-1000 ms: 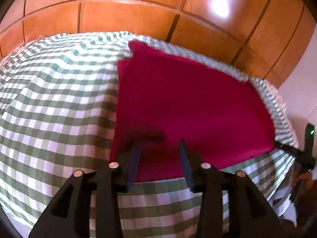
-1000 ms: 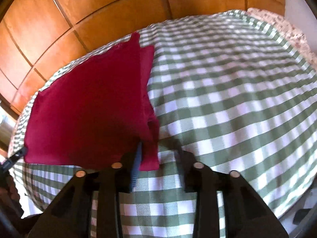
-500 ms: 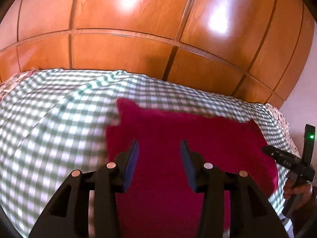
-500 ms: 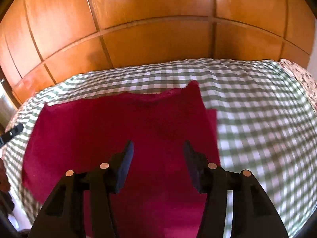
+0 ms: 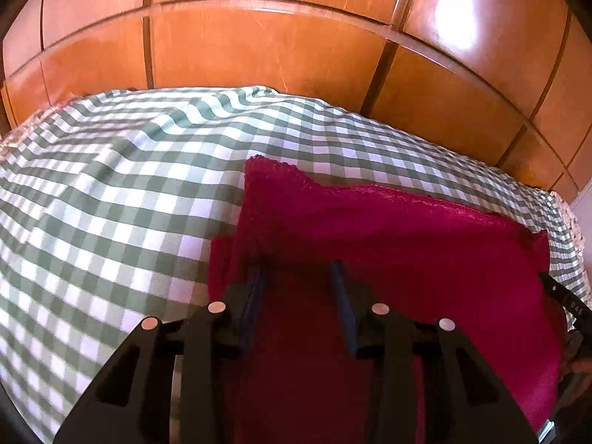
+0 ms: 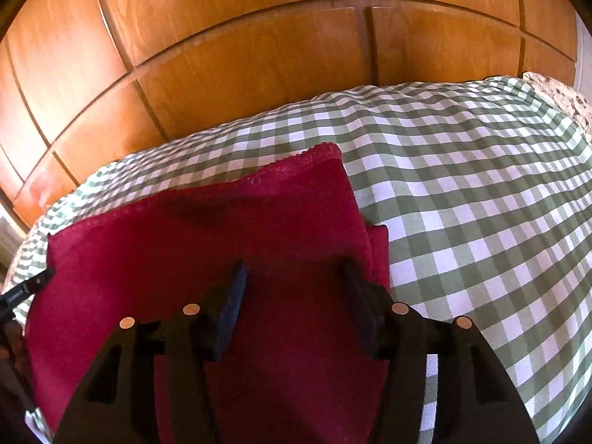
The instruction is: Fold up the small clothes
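A dark red cloth lies folded on the green-and-white checked cover, its lacy hem on the far side. A lower layer peeks out at its side. My left gripper hovers low over the left part of the red cloth. Its jaws are closing a little and the pads press on nothing. Over the right part of the red cloth, just inside its right edge, stands my right gripper, open, nothing pinched. Each view catches the other gripper at its edge.
A glossy wooden panelled wall rises right behind the checked cover's far edge. A patterned fabric edge shows at the far right corner. A hand on the right tool shows at the left wrist view's right border.
Both grippers have moved forward from the cloth's near edge to over its middle. The right jaws let go of the cloth's near right corner and opened. The left jaws narrowed slightly.
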A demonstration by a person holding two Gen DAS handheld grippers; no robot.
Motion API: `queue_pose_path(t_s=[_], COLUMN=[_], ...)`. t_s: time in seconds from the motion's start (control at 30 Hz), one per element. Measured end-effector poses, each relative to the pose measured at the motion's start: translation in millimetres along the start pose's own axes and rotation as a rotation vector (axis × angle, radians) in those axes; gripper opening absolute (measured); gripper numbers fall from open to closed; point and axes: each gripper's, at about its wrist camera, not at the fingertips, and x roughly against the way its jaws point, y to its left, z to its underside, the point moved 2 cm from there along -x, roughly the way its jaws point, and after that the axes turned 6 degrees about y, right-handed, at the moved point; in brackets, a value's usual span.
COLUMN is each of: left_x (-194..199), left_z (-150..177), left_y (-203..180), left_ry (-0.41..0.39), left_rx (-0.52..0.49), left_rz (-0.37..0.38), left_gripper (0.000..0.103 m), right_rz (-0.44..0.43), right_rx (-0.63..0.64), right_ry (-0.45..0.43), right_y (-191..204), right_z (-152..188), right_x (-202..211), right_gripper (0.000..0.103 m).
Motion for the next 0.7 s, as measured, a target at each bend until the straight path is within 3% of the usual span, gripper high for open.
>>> queue_pose_path(t_s=[0.07,0.23,0.5,0.63,0.7], left_x=[15.0,59.4,97.4,107.8,111.9], left_z=[1.9,17.0,36.9,45.1,49.4], left_y=[-8.9,-24.3,-35.3,-40.3,-42.9], left_ry=[-0.018,-0.094,-0.144,-0.158,-0.162], left_rx=[-0.003,-0.053,-0.072,-0.082,-0.086], left_rz=[0.002,0.001,0.052,0.058,0.061], left_gripper=[0.049,0.053,0.059,0.061,0.063], right_rz=[-0.003,-0.029,-0.022,-0.048,-0.124], right_rx=[-0.006,0.02,-0.072,-0.149,-0.183], right_ry=[0.003,0.046,-0.001,0.057,0.11], right_y=[0.1,12.8,-9.2,-32.2,-38.7], right_z=[-0.9,-0.2,11.9,29.7,43.4], right_x=[1.1,16.6,60.0,58.6,54.5], right_gripper=[0.055,0.084,0.089,0.089,0.089])
